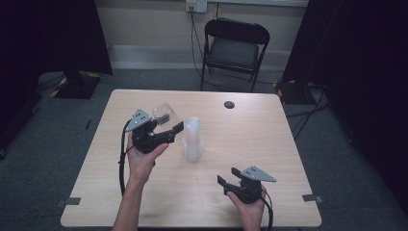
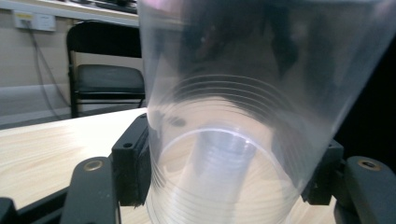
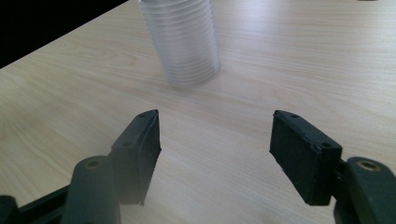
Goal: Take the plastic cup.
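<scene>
On pale woodgrain table (image 1: 144,202), left gripper (image 1: 166,126) clamping clear ribbed cup (image 2: 224,154), right gripper (image 3: 215,149) wide, translucent ridged stack (image 1: 193,139).

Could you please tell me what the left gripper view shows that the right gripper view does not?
Left gripper view: a clear cup clamped in the left claw, with a black chair and a wall socket behind. Right gripper view: the open, empty right claw aimed at the cup stack. Both show the wooden table.
</scene>
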